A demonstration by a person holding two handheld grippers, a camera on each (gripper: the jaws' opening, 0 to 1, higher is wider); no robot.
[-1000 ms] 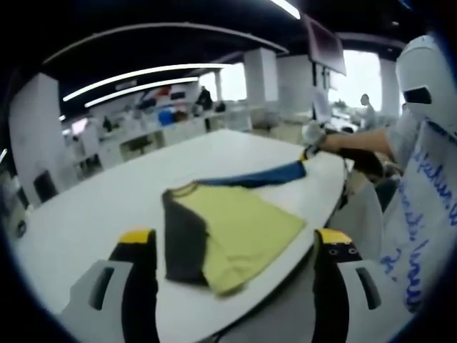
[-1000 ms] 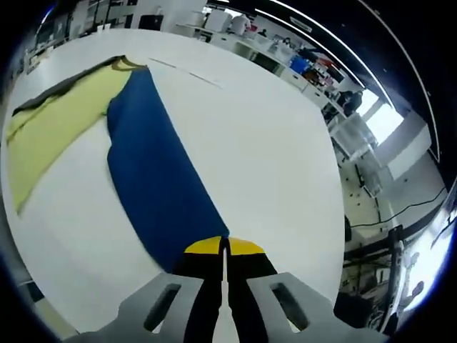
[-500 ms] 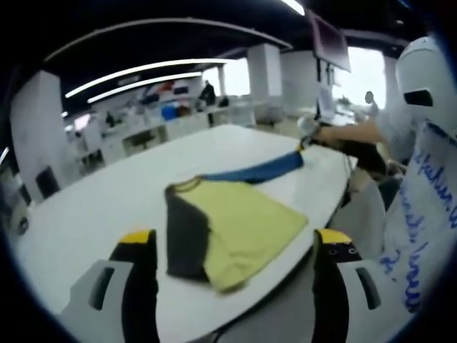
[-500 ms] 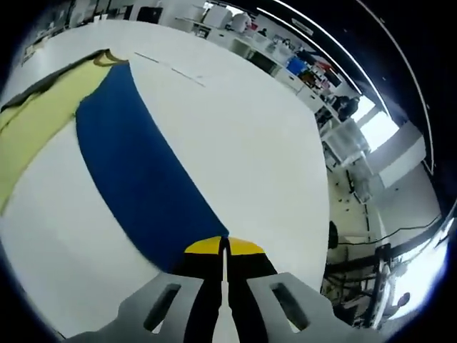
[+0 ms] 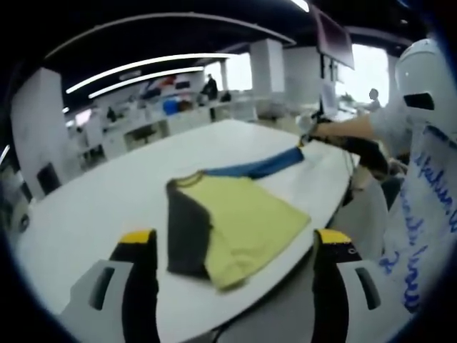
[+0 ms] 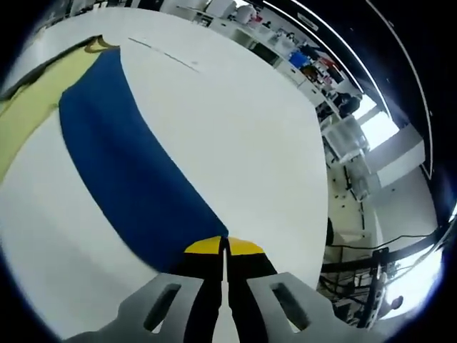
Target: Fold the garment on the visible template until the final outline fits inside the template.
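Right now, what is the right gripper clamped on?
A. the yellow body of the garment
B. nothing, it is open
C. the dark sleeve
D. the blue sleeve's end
D: the right gripper is shut with its jaws together on the end of the blue sleeve, pulled out across the white table.

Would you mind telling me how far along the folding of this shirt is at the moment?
Partly done: the yellow body already lies folded on the white table. In hand: the right gripper is shut on the blue sleeve, drawn out straight from the body. Left: folding that sleeve in. The left gripper is open, holding nothing.
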